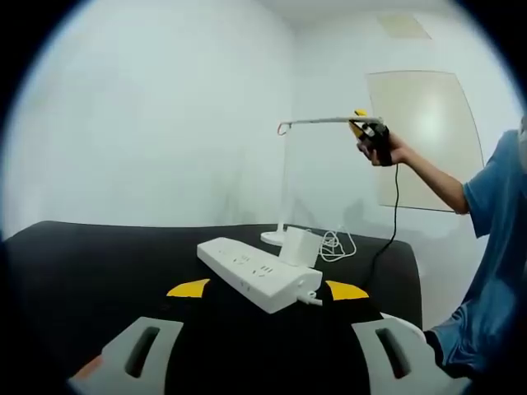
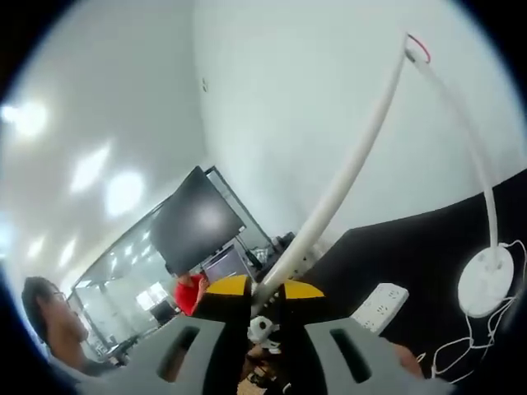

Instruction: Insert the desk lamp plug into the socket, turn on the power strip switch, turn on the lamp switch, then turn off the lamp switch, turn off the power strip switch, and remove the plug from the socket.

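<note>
Right gripper view showed the right gripper (image 2: 265, 306) pinching the lamp head (image 2: 329, 206); press the switch gently, I judged. The left gripper (image 1: 268, 329) hovered spread above the strip (image 1: 259, 274).

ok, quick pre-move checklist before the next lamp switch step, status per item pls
1. Plug adapter seated in power strip: ok, it stands on the strip.
2. Right gripper at the lamp head: ok, jaws closed around the bar's tip.
3. Lamp lit: cannot tell, no glow visible.
4. Strip switch state: cannot tell, too small.
5. Left gripper free: ok, open, short of the strip.
6. Lamp base flat on table: ok.
</note>
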Motion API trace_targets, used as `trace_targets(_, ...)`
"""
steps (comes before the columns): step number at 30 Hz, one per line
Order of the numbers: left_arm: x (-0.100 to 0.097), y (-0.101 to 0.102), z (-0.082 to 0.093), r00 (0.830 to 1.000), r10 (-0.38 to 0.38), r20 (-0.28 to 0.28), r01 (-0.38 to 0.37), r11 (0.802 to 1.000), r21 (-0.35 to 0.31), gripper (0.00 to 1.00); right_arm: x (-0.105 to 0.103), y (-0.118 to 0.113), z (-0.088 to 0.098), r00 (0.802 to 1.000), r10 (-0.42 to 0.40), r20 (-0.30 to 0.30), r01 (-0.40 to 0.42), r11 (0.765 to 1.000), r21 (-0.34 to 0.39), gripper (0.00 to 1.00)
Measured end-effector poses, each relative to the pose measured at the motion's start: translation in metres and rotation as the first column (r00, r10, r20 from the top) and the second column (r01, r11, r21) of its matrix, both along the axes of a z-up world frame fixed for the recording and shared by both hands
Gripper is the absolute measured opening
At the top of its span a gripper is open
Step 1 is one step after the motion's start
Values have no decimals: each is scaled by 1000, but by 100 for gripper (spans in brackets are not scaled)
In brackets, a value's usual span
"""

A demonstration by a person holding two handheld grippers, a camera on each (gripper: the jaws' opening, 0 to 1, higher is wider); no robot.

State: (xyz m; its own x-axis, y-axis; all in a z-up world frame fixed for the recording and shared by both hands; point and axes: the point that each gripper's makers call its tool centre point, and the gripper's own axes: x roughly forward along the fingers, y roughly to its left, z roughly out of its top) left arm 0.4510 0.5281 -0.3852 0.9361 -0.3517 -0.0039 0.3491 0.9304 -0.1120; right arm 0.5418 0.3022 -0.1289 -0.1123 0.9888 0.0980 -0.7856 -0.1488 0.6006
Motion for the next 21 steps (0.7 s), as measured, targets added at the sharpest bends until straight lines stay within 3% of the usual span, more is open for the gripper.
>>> trace_targets(21,-1,-3,0,1000,1,1,-1,1000,4,50,19,-3,33,997,33,-64,-30,999,38,15)
